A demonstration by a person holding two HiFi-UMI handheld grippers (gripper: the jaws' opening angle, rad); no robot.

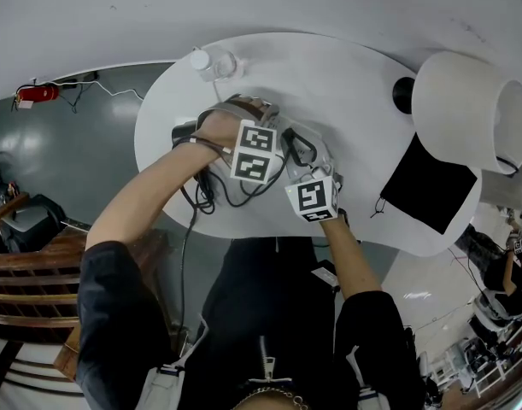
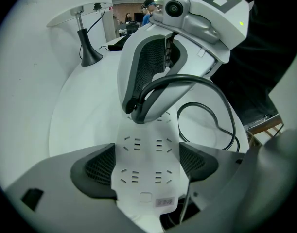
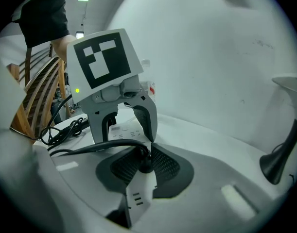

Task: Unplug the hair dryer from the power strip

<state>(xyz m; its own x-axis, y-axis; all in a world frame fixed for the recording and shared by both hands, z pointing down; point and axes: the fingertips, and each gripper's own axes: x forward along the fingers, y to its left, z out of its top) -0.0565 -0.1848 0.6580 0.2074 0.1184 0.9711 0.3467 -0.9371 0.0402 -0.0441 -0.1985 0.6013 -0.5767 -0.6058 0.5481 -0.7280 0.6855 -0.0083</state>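
Observation:
A white power strip (image 2: 146,178) lies on the white oval table (image 1: 354,75). My left gripper (image 2: 146,161) points steeply down and is shut on the strip's sides near its switch end. A black plug (image 3: 145,159) stands in a socket further along, and its black cable (image 2: 221,106) loops away over the table. My right gripper (image 3: 143,171) is shut on that plug, one pad on each side. In the head view both marker cubes sit close together mid-table and hide the strip. A grey and brown body (image 1: 249,106), perhaps the hair dryer, lies beyond my left hand.
A white lamp (image 1: 470,114) with a black base (image 1: 403,94) stands at the table's right, and a black cloth (image 1: 431,193) lies beside it. A clear bottle (image 1: 216,63) stands at the far edge. Coiled black cable (image 1: 211,186) hangs off the near left edge.

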